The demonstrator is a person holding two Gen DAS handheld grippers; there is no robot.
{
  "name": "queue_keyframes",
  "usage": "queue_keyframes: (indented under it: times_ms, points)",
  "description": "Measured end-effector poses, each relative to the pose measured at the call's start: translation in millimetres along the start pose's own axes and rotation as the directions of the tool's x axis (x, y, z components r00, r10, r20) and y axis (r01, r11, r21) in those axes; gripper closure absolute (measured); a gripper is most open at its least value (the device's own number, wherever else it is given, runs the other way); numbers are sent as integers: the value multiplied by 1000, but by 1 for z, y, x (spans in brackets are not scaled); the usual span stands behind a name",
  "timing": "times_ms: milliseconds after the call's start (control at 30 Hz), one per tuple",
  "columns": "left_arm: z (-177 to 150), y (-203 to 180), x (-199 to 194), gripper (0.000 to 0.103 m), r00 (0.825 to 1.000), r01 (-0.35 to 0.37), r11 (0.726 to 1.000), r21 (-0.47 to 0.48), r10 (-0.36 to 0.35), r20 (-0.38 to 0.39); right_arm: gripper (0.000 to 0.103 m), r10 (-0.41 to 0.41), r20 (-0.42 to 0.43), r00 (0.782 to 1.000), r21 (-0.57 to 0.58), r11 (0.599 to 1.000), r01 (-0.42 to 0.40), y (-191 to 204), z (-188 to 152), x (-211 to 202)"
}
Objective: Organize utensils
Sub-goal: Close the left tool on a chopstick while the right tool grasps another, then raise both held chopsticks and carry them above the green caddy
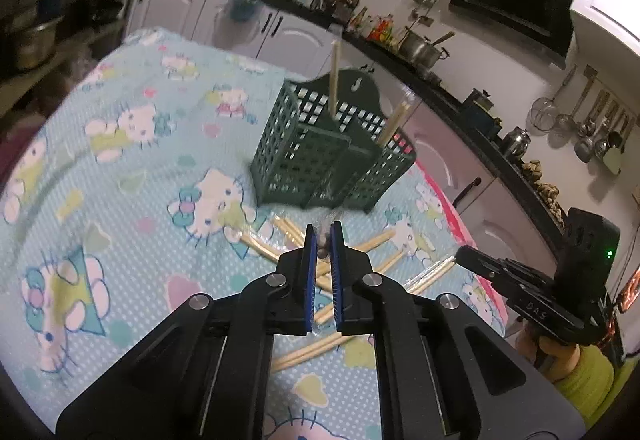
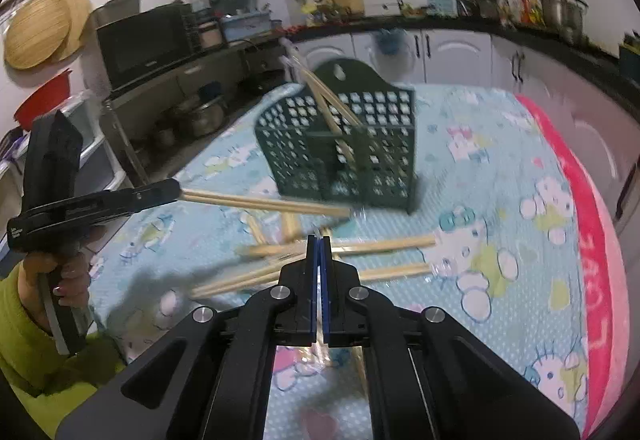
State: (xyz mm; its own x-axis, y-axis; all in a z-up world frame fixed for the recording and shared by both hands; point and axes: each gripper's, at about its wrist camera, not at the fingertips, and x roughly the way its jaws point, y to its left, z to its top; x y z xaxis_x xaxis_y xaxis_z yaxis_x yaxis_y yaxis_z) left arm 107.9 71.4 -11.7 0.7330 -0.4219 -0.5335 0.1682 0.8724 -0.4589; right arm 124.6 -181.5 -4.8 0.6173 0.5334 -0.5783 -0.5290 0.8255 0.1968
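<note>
Left tongs (image 1: 323,240): pressed together on the end of a wrapped chopstick pair (image 2: 264,202); the right wrist view shows that pair sticking out sideways from them, clear of the cloth.
Right tongs (image 2: 319,246): pressed nearly flat together, with a thin clear strip, probably wrapper film, showing between the blue pads (image 2: 325,280). Whether a stick is truly caught there I cannot tell.
Loose chopsticks (image 2: 384,243): scattered crosswise on the patterned cloth (image 1: 132,168) over the surface, just in front of both tongs, several in clear sleeves.
Holder (image 1: 320,156): a green perforated holder stands upright on the cloth beyond the pile, divided into compartments.
Already sorted: one stick (image 1: 334,76) stands in a rear compartment, and a pair (image 1: 394,124) leans in the right-hand one.
Step in hand: carrying the held pair to the holder, I judge.
Doing it well: tip the pair toward upright before reaching the rim, aim the free end into one compartment, and release only when that end is well inside; a slanted entry may catch the lattice or nudge the light holder.
Hard to make out: motion blur softens the holder and the sticks; the tongs' bodies cover part of the pile; the holder's floor is unseen; the exact stick count is unclear.
</note>
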Motion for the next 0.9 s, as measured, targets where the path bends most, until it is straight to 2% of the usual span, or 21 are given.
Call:
queue_keyframes:
  times_ms: [333, 633, 900]
  points:
    - [15, -11, -22, 100, 999, 4, 999, 37, -6, 52, 102, 32, 59, 998, -85, 996, -27, 30, 30, -14]
    - [29, -25, -41, 100, 995, 23, 997, 75, -30, 90, 102, 70, 122, 990, -108, 993, -57, 46, 57, -35]
    - [63, -42, -72, 100, 986, 27, 993, 117, -46, 161, 102, 70, 201, 977, -119, 992, -47, 50, 86, -62]
